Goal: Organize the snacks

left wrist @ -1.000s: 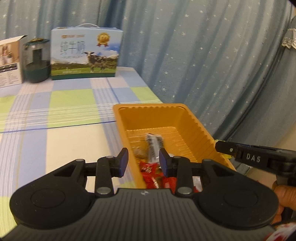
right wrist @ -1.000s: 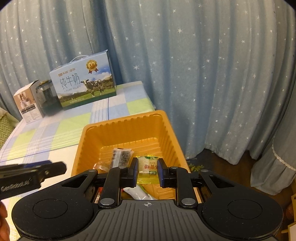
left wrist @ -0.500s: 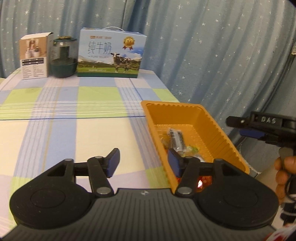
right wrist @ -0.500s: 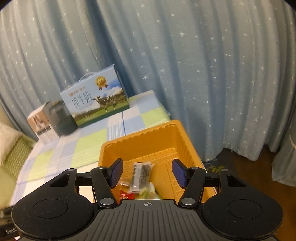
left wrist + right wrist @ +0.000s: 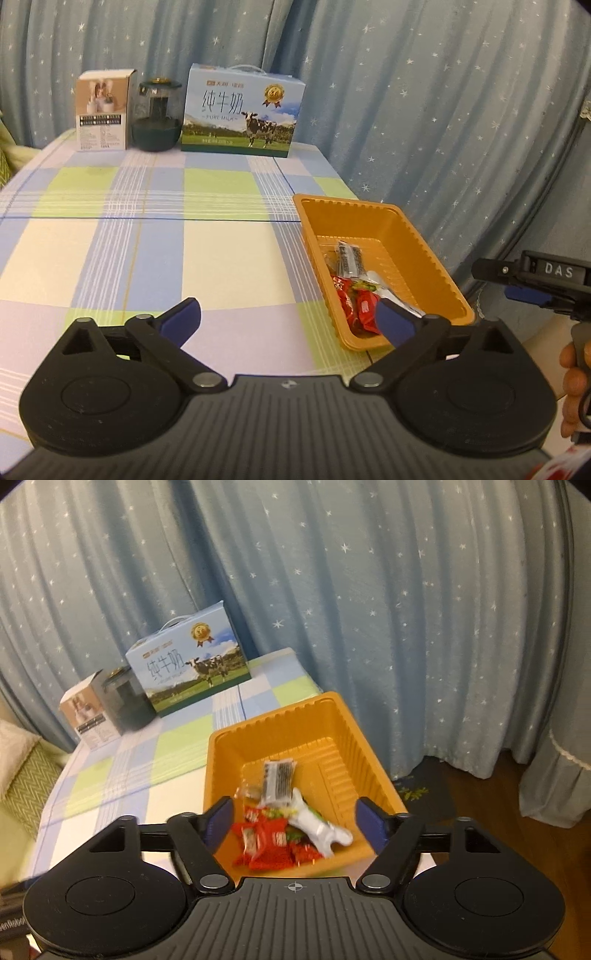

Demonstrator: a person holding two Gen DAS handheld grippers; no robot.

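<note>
Now snacks (image 5: 284, 827) (mixed) — in tray (image 5: 343, 738).

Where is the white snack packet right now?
In the right wrist view, the white packet lies inside the orange tray, near its front, on the red wrappers.

A: How is the scene lit?
B: Evenly and softly; faint shadows are seen, no glare.
A: And sharpness?
B: Fisheye bending is seen at the corners; slight motion blur is noticed in the right wrist view.
</note>
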